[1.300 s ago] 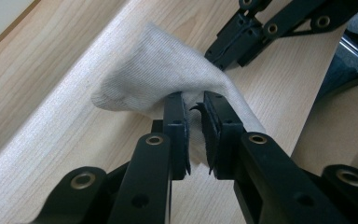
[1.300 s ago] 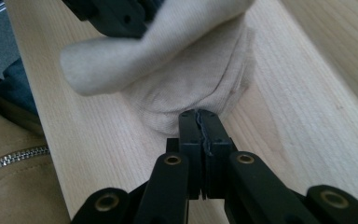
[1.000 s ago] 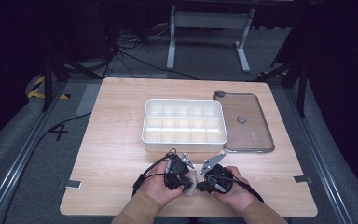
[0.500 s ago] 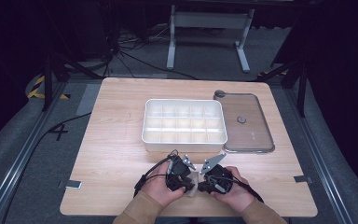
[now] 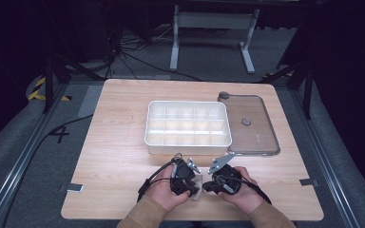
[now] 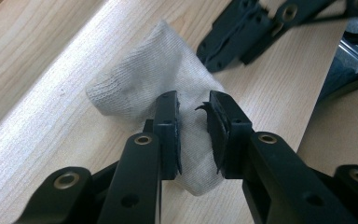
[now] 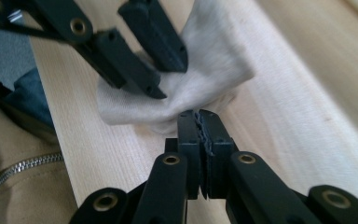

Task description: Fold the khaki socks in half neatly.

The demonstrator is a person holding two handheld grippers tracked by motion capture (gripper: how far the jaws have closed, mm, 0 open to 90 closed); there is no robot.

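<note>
A small pale grey knitted cloth [image 5: 197,186] lies crumpled on the wooden table near its front edge, between the two hands. My left gripper [image 5: 194,183] points at it. In the left gripper view its jaws [image 6: 193,100] stand a finger's width apart over the cloth [image 6: 140,79]; they have just been opening, and the pads do not press it. My right gripper [image 5: 206,185] faces it from the other side. In the right gripper view its jaws [image 7: 198,114] are shut on a bunched edge of the cloth [image 7: 214,51], with the left gripper's fingers [image 7: 154,32] just beyond.
A white tray of several empty compartments [image 5: 187,141] stands mid-table, just beyond the hands. Its clear lid [image 5: 259,140] lies flat to the tray's right. The table's front edge runs close under the forearms; a tan zipped sleeve [image 7: 18,172] is near.
</note>
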